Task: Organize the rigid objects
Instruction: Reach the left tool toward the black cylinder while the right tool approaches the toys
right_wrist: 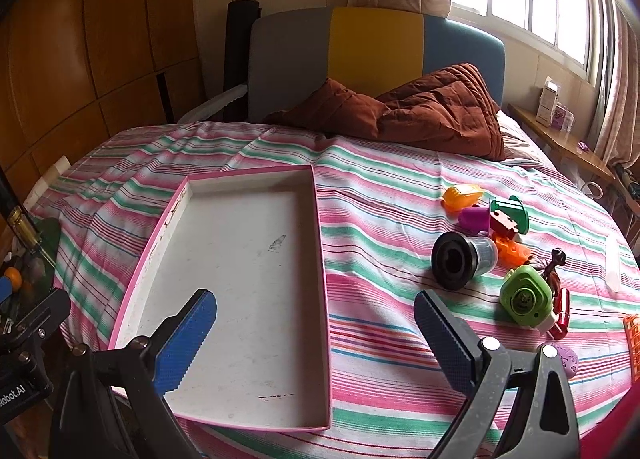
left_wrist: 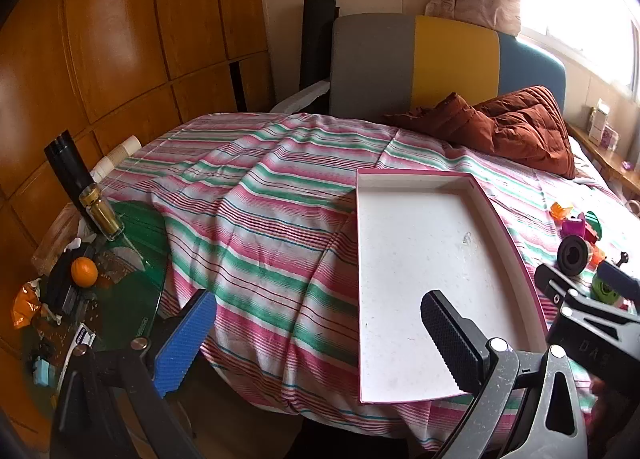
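A shallow white tray with a pink rim (right_wrist: pixel 318 259) lies empty on the striped bed; it also shows in the left wrist view (left_wrist: pixel 516 251). Right of it lies a pile of small rigid items: a black-and-clear cylinder (right_wrist: pixel 460 259), a green round gadget (right_wrist: pixel 524 295), an orange comb-like piece (right_wrist: pixel 464 195), a purple cup (right_wrist: pixel 474 219), a green spool (right_wrist: pixel 514 213) and a red tube (right_wrist: pixel 562 311). My right gripper (right_wrist: pixel 316 339) is open and empty over the tray's near right edge. My left gripper (left_wrist: pixel 320 343) is open and empty over the bed's left edge beside the tray.
A brown quilt (right_wrist: pixel 420 111) lies at the headboard (right_wrist: pixel 376 47). A green glass side table (left_wrist: pixel 132 259) left of the bed holds a bottle (left_wrist: pixel 100 215), an orange (left_wrist: pixel 84 271) and clutter. A wooden wardrobe (left_wrist: pixel 100 39) stands on the left; a shelf (right_wrist: pixel 560 139) runs under the window.
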`<state>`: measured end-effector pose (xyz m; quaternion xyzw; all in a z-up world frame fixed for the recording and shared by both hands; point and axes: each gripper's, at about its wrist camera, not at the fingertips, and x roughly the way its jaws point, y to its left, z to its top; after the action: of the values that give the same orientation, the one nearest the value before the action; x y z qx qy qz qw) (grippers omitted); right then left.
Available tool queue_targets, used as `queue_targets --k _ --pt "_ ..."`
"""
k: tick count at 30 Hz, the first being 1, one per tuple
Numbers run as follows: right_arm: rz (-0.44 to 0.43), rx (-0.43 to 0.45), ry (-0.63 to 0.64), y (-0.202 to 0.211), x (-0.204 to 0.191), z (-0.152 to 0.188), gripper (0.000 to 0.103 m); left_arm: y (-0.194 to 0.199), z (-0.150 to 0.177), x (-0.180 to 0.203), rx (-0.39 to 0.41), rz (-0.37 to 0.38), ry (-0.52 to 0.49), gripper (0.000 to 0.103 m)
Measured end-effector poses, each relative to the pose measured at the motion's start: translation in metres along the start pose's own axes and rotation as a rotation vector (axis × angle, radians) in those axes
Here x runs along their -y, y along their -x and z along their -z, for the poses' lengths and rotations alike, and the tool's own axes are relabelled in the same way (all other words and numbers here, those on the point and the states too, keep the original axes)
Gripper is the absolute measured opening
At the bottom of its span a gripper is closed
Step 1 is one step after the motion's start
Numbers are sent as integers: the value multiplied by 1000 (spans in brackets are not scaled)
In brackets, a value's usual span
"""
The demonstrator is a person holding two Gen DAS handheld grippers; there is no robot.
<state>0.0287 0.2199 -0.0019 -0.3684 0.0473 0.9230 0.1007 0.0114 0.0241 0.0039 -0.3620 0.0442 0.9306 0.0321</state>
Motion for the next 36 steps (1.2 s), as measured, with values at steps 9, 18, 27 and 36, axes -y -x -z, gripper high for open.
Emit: queue_targets --k 9,18,27,36 --pt "31 16 -15 -1 27 -11 101 -3 0 10 -11 4 -42 103" --pt "100 19 -59 -3 79 -29 101 -7 -1 23 -31 48 -79 103" --pt "179 10 -149 -3 150 -44 101 -12 -8 36 -60 150 -81 103" --pt "255 -6 -301 -17 239 -35 101 -22 -16 67 -109 232 -139 102"
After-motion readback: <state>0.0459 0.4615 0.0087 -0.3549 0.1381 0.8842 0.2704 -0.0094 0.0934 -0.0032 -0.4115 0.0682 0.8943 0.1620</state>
